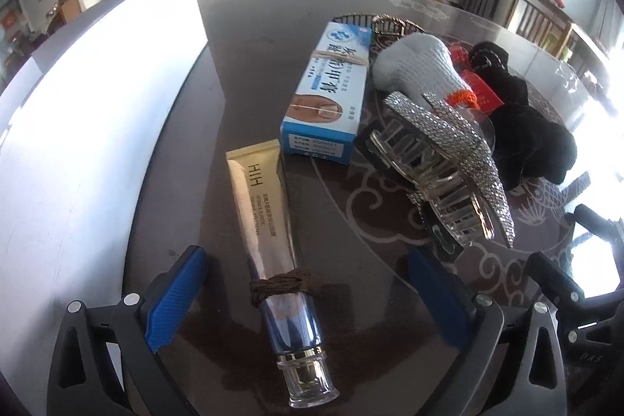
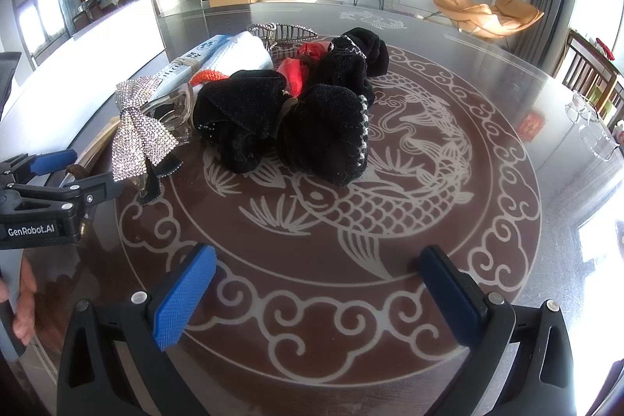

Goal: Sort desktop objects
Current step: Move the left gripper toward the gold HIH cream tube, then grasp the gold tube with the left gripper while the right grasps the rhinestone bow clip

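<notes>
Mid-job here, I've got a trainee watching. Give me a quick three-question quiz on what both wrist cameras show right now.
1. True or false: the left hand-held gripper is shut on the gold tube.
2. What lies beyond the tube's flat end? A) blue box B) spoon C) mug
3. What is wound around the tube?

Key:
1. False: open, pads either side of the tube.
2. A, the blue box.
3. Brown cord.

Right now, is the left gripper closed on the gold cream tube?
No, the left gripper is open, with the gold cream tube lying untouched between its fingers.
</notes>
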A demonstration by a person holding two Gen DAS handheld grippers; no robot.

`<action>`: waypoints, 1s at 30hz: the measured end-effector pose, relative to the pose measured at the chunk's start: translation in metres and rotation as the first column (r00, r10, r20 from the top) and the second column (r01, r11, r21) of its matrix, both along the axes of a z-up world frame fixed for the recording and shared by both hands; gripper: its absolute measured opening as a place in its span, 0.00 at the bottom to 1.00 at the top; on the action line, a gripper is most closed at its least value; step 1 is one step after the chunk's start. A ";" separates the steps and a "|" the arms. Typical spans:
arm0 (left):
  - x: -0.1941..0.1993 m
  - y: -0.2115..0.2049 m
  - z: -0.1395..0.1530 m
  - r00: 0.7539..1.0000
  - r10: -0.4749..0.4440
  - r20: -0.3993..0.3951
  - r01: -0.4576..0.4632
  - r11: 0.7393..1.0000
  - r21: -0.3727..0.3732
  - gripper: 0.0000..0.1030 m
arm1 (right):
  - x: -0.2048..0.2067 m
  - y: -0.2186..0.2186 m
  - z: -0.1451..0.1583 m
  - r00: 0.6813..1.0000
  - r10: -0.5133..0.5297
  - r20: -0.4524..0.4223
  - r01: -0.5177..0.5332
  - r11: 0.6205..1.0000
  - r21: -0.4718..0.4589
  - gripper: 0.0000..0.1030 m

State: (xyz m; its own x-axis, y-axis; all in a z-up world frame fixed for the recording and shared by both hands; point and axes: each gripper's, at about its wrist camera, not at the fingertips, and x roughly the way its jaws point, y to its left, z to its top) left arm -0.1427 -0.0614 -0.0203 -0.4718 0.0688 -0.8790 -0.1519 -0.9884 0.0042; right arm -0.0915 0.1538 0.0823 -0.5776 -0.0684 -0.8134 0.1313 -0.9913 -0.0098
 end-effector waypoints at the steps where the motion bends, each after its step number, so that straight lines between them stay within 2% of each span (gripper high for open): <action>1: 0.002 0.001 0.002 1.000 -0.015 -0.015 0.015 1.000 0.002 0.87 | -0.001 -0.001 0.000 1.000 -0.012 0.000 0.012 1.000 -0.001 1.00; 2: 0.007 0.002 0.005 0.998 -0.034 -0.056 0.034 0.999 0.008 0.75 | 0.000 0.000 -0.001 1.000 -0.020 0.000 0.020 1.000 -0.002 1.00; 4: 0.009 -0.002 0.009 0.996 -0.028 -0.081 0.029 0.999 0.013 0.37 | 0.000 0.001 -0.001 0.999 -0.037 0.000 0.037 0.999 -0.003 1.00; 6: 0.009 -0.010 0.011 0.996 -0.008 -0.085 0.011 0.999 0.035 0.28 | 0.001 0.001 -0.001 1.000 -0.031 -0.001 0.031 1.000 0.001 1.00; 8: 0.013 -0.015 0.010 0.996 0.000 -0.090 0.005 0.999 0.050 0.28 | 0.003 0.001 0.000 0.999 -0.039 0.000 0.039 0.999 0.001 1.00; 13: 0.041 -0.014 0.009 0.994 -0.048 -0.096 0.049 0.999 0.011 0.28 | -0.001 0.004 0.002 0.998 0.008 0.062 -0.007 1.000 -0.005 1.00; 14: 0.048 -0.015 0.009 0.994 -0.052 -0.099 0.053 0.999 0.009 0.28 | 0.001 0.005 0.007 0.997 0.039 0.062 -0.036 0.998 -0.053 0.93; 15: 0.055 -0.016 0.008 0.993 -0.050 -0.103 0.052 0.999 0.012 0.28 | 0.005 0.005 0.016 0.997 0.076 0.032 -0.072 0.993 -0.098 0.82; 17: 0.068 -0.021 0.008 0.993 -0.030 -0.111 0.035 0.999 0.039 0.28 | 0.012 -0.007 0.039 0.986 0.160 -0.036 -0.163 0.977 -0.140 0.82; 19: 0.070 -0.018 0.011 0.994 -0.016 -0.110 0.023 0.998 0.062 0.28 | 0.008 -0.031 0.064 0.960 0.267 -0.085 -0.279 0.941 -0.191 0.82; 21: 0.071 -0.017 0.011 0.994 -0.005 -0.107 0.014 0.997 0.076 0.28 | -0.005 -0.058 0.077 0.941 0.327 -0.091 -0.338 0.926 -0.168 0.81; 23: 0.079 -0.018 0.011 0.994 0.000 -0.105 0.008 0.997 0.074 0.28 | -0.024 -0.079 0.076 0.934 0.351 -0.063 -0.357 0.926 -0.122 0.81; 25: 0.082 -0.023 0.010 0.994 0.016 -0.107 -0.007 0.996 0.084 0.28 | -0.045 -0.094 0.064 0.933 0.359 0.009 -0.356 0.930 -0.093 0.65; 27: 0.090 -0.032 0.011 0.994 0.039 -0.106 -0.028 0.994 0.106 0.28 | -0.058 -0.099 0.050 0.928 0.359 0.101 -0.351 0.932 -0.091 0.24; 30: 0.097 -0.039 0.014 0.992 0.049 -0.117 -0.034 0.991 0.127 0.28 | -0.053 -0.096 0.050 0.915 0.384 0.123 -0.380 0.923 -0.052 0.18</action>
State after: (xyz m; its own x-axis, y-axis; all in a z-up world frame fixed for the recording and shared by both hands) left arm -0.0455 -0.1002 -0.0064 -0.5781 0.1519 -0.8017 -0.1161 -0.9878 -0.1034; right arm -0.1449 0.0581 0.1324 -0.3945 -0.2854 -0.8734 0.4983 -0.8651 0.0576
